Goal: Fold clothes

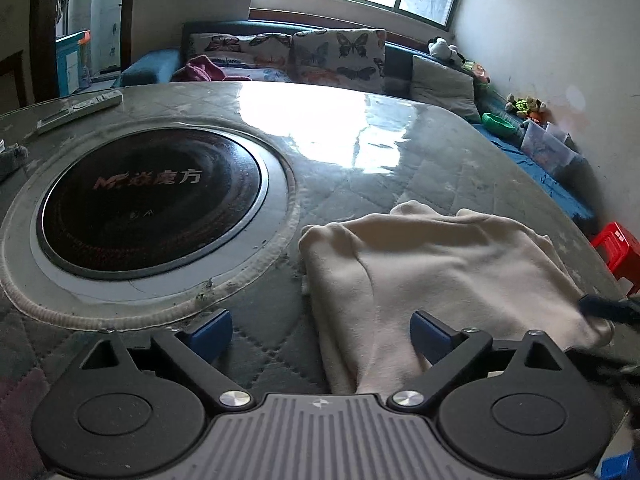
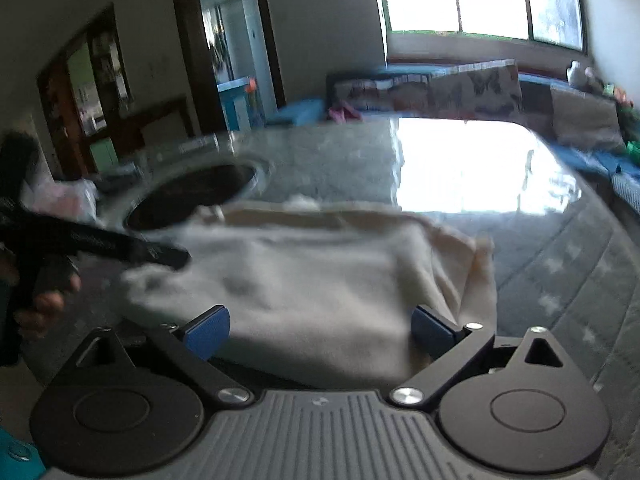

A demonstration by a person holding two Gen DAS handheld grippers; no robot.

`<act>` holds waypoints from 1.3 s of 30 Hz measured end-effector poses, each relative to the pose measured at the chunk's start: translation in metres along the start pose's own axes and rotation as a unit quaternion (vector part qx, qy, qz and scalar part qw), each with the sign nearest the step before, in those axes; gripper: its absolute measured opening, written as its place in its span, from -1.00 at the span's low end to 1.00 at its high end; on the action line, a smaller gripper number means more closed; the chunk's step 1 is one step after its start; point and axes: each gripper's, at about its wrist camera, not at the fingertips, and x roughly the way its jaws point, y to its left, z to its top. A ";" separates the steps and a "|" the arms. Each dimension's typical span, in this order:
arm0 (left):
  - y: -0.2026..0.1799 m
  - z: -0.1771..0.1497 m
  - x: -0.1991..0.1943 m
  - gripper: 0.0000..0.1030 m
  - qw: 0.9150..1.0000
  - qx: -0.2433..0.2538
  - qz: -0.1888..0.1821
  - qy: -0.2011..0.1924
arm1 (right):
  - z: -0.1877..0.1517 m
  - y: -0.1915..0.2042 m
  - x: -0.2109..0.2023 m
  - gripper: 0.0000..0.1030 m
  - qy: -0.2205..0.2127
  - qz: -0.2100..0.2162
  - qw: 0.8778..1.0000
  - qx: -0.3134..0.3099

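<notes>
A cream garment (image 1: 436, 276) lies folded on the quilted table cover, near the table's right front; it also shows in the right wrist view (image 2: 304, 280), blurred. My left gripper (image 1: 320, 336) is open, its right blue pad over the garment's near edge, its left pad over bare cover. My right gripper (image 2: 320, 332) is open just above the garment's near edge. In the right wrist view the left gripper's body (image 2: 100, 244) reaches in from the left over the garment. In the left wrist view the right gripper's tip (image 1: 608, 308) touches the garment's right corner.
A round black induction hob (image 1: 152, 196) is set in the table (image 1: 340, 128) left of the garment. A remote (image 1: 80, 110) lies at the far left edge. A sofa with butterfly cushions (image 1: 288, 56) stands behind. A red stool (image 1: 616, 248) stands at the right.
</notes>
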 end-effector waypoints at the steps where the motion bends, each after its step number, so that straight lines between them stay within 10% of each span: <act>1: 0.001 0.000 -0.001 0.90 1.000 -0.002 0.000 0.001 | -0.001 0.000 0.004 0.91 0.007 -0.003 1.000 -0.004; 11: 0.017 0.012 -0.009 0.90 0.999 -0.054 -0.004 0.001 | 0.017 0.056 0.006 0.68 0.006 0.041 0.990 -0.135; 27: 0.039 0.023 -0.012 0.94 0.986 -0.160 -0.045 0.023 | 0.010 0.163 0.045 -0.31 0.041 0.104 0.924 -0.365; 32: 0.042 0.020 -0.004 0.95 0.976 -0.203 -0.069 0.039 | 0.021 0.153 0.041 -0.81 0.033 0.101 0.937 -0.332; 39: 0.040 0.021 0.000 0.96 0.958 -0.264 -0.099 0.052 | 0.054 0.121 0.028 -0.86 0.011 0.123 0.966 -0.227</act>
